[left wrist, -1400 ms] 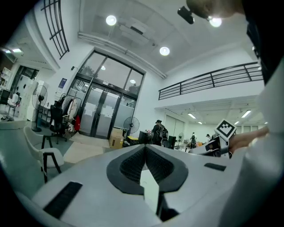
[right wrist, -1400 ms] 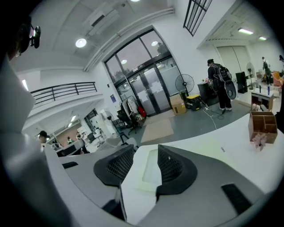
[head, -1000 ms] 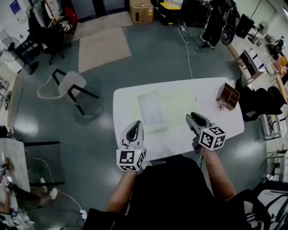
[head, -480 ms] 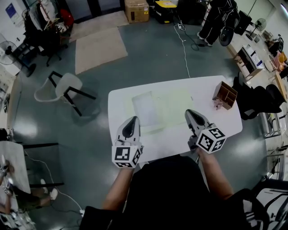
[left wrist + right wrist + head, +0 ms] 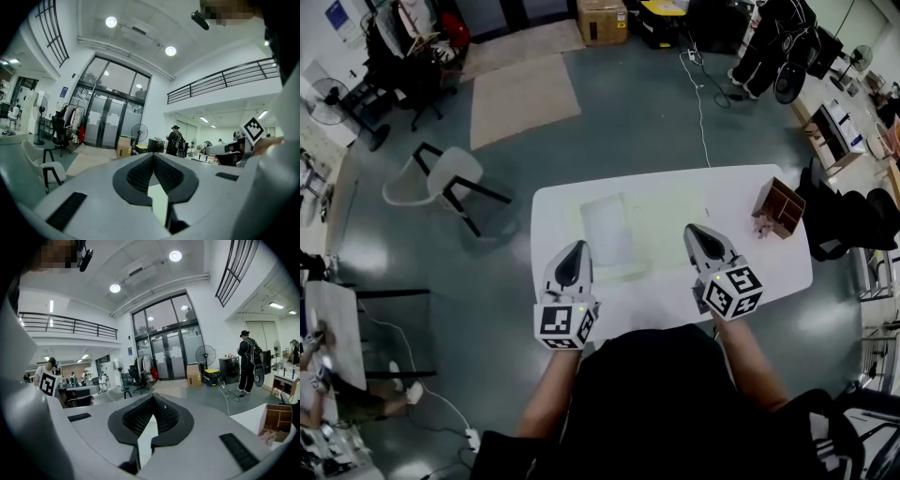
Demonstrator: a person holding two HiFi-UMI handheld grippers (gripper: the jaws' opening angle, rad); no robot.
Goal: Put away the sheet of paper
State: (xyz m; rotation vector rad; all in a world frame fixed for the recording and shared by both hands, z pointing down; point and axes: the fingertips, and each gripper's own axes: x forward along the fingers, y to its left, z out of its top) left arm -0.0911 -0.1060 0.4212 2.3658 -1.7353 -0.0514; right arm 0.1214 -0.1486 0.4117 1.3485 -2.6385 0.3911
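One white bench point(image 5: 750, 272) carries one whitish sheet of paper point(image 5: 607, 230). It lies flat on one larger pale greenish sheet point(image 5: 670, 217), left of centre. One wooden organiser point(image 5: 778, 208) stands close to the right edge. Two tools hover over the near edge. The left tool point(image 5: 578, 248) is clenched, with nothing seen in it. The right tool point(image 5: 695, 232) has just been closing and is clenched too, nothing visible between its jaws. Bare bench lies between the greenish sheet and the organiser. One chair point(image 5: 441, 178) stands on the floor, well apart at left.
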